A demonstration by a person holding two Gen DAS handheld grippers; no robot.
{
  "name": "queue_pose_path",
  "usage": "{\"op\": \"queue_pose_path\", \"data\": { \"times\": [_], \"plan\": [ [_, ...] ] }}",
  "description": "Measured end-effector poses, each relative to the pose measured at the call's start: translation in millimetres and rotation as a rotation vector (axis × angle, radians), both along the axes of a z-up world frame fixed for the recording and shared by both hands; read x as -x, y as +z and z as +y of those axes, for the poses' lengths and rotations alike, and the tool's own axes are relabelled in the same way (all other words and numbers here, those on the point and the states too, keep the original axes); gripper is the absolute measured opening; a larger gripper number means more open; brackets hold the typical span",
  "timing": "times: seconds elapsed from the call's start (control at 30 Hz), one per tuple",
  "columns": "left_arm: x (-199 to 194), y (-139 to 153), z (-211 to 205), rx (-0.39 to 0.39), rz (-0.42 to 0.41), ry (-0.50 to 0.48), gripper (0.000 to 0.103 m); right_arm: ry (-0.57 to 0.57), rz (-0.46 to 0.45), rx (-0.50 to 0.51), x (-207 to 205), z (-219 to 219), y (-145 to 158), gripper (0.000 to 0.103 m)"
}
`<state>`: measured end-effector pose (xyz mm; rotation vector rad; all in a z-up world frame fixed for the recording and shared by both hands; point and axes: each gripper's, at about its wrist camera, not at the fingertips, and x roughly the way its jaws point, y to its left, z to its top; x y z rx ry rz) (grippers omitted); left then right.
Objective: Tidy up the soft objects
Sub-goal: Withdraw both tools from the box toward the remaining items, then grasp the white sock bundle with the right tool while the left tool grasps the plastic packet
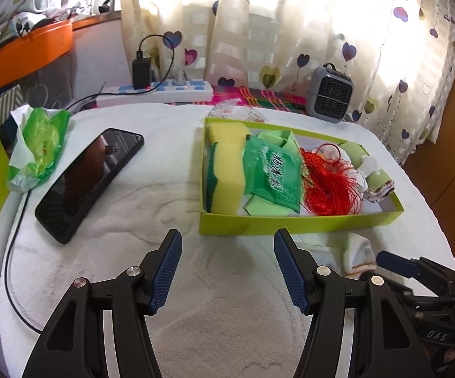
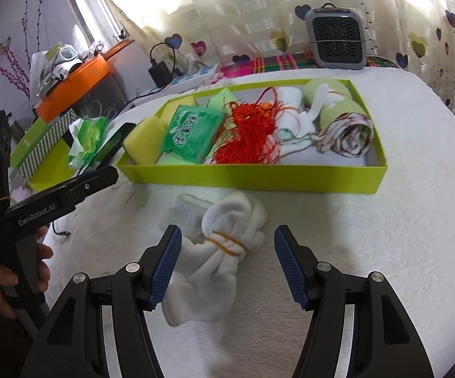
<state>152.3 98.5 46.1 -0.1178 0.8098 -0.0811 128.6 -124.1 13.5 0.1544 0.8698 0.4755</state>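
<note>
- The right gripper (image 2: pixel 227 264) stands with its jaws spread wide and holds nothing; its ribbed blue pads (image 2: pixel 164 271) flank a bundle of white socks tied with an orange rubber band (image 2: pixel 224 252) without pressing on it.
- The sock bundle lies on the white fluffy towel (image 2: pixel 369 252) that covers the surface, near the towel's front edge and just in front of the long near wall of the shallow lime-green cardboard box (image 2: pixel 252 178).
- The left gripper (image 1: pixel 227 271) is also wide open and empty, hovering over bare towel in front of the box's near left corner.
- Inside the box, from left end to right end: a yellow sponge with a green scouring side (image 1: pixel 227 170), a green plastic tissue packet (image 1: pixel 274 170), a bunch of red string (image 1: pixel 328 186), a white soft item (image 2: pixel 290 116) and a rolled pale-green cloth (image 2: pixel 337 116) at the right end.
- A black smartphone (image 1: pixel 89 182) lies on the towel's left part, well apart from the box; a crumpled green tissue packet (image 1: pixel 38 148) sits at the left edge beside it.
- At the far edge stand a white power strip (image 1: pixel 155 91) and a small grey fan heater (image 1: pixel 330 93).
- A person's hand (image 2: pixel 10 283) grips the left gripper's handle.
</note>
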Motion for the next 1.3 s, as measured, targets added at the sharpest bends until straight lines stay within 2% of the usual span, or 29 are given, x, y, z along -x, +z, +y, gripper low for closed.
{"op": "queue_pose_path", "data": {
  "times": [0.3,0.63,0.7,0.73,0.9,1.0,1.3],
  "plan": [
    [3.9,-6.6,-8.5,0.015,0.023,-0.035,0.06,0.018,0.02,0.029,-2.6,14.8,-9.2,0.062],
    [4.5,-14.2,-16.1,0.013,0.05,-0.052,0.06,0.008,0.016,-0.002,-1.4,11.4,-11.3,0.062],
    [4.1,-15.9,-18.1,0.015,0.058,-0.059,0.06,0.013,0.01,-0.003,-0.1,11.0,-11.1,0.056],
    [3.9,-16.5,-19.2,0.015,0.061,-0.061,0.06,0.015,0.008,-0.004,-0.3,11.4,-10.6,0.048],
    [2.5,-19.7,-26.5,0.035,0.079,-0.084,0.06,0.011,-0.013,-0.003,3.2,8.6,-8.3,0.039],
    [1.2,-21.7,-32.1,0.041,0.09,-0.094,0.06,-0.006,-0.017,-0.012,4.4,1.8,-7.7,0.03],
    [-1.5,-26.7,-55.4,0.035,0.114,-0.153,0.06,-0.092,-0.022,-0.05,7.2,-30.3,-6.8,0.029]
  ]
}}
